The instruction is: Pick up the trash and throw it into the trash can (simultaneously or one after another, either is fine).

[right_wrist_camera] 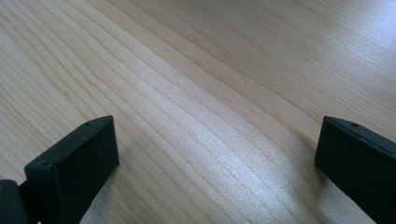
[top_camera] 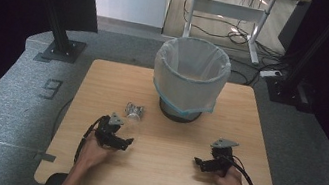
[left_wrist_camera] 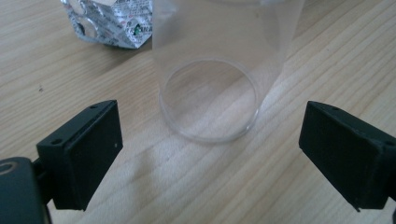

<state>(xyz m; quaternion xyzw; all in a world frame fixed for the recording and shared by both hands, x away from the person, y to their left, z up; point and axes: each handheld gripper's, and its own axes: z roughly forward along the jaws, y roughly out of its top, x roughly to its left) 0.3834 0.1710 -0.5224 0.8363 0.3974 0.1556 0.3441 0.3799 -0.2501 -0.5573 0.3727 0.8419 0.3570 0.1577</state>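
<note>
In the high view, the table [top_camera: 160, 168] carried a bin [top_camera: 190, 79] lined with a pale bag at its far middle. A crumpled silver wrapper [top_camera: 134, 110] lay in front of the bin, to its left, and a clear cup [top_camera: 132, 126] was barely visible just behind the left gripper [top_camera: 124, 142], between it and the wrapper. The right gripper [top_camera: 201, 162] rested well apart, near the right front of the table, each tool held in a hand coming in from below.

The left gripper view gave what the high view could not: the cup [left_wrist_camera: 212, 74] stood on the wood close ahead, midway between the two jaws, which were spread wide and touched nothing. It was transparent and colourless, its round base rim showing as a ring through the wall, the grain readable behind it. The wrapper [left_wrist_camera: 112, 23], printed and foil-bright, lay just beyond the cup to its left.

The right gripper view showed bare wood grain between jaws likewise spread wide, released
</note>
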